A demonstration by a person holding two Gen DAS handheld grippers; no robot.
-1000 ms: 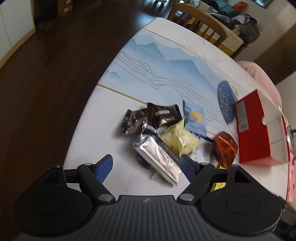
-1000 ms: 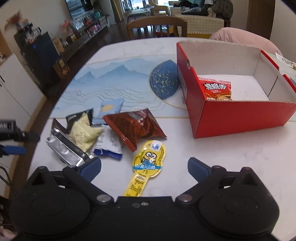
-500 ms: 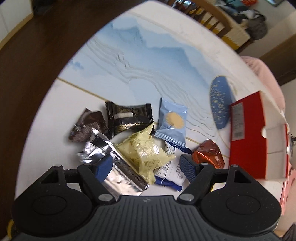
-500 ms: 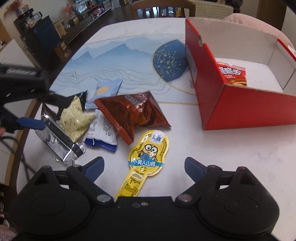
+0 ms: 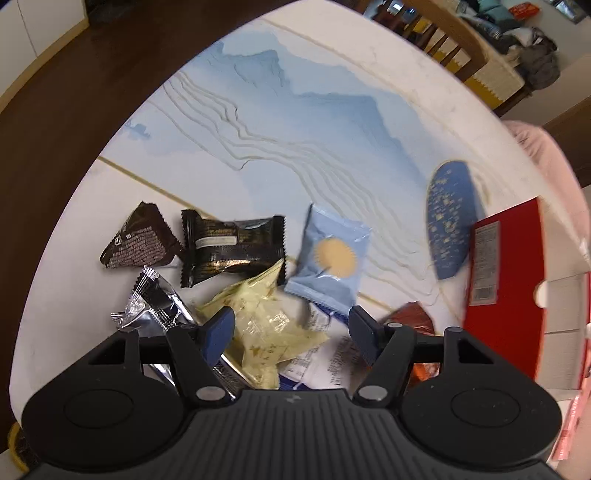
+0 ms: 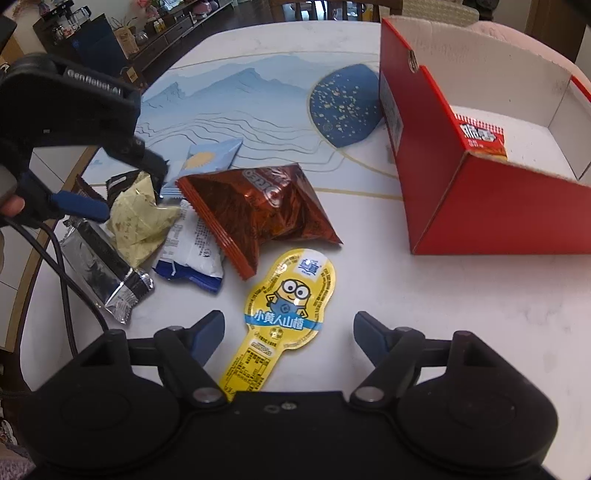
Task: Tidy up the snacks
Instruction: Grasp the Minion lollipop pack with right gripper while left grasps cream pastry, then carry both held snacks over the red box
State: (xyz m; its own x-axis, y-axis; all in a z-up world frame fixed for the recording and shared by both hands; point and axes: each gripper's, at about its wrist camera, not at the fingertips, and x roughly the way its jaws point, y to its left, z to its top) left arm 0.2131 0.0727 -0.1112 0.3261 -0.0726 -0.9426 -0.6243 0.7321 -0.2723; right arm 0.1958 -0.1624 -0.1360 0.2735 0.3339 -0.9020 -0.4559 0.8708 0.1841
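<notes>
Left gripper [image 5: 291, 328] tilted steeply down, jaws closing around pale yellow packet [image 5: 266, 332] without pressing it, right gripper [image 6: 288, 332] angled down, jaws closing astride yellow minion snack [image 6: 288, 299], red box [image 6: 480, 206] ahead-right, white desk [image 6: 443, 295] with blue mountain print, dark wood floor [image 5: 55, 110] beyond.

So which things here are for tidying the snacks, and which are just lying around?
For the job:
- red box
- yellow minion snack
- brown chip bag
- pale yellow packet
- silver bar
- light blue packet

Just lying around:
- wooden chair
- pink cushion
</notes>
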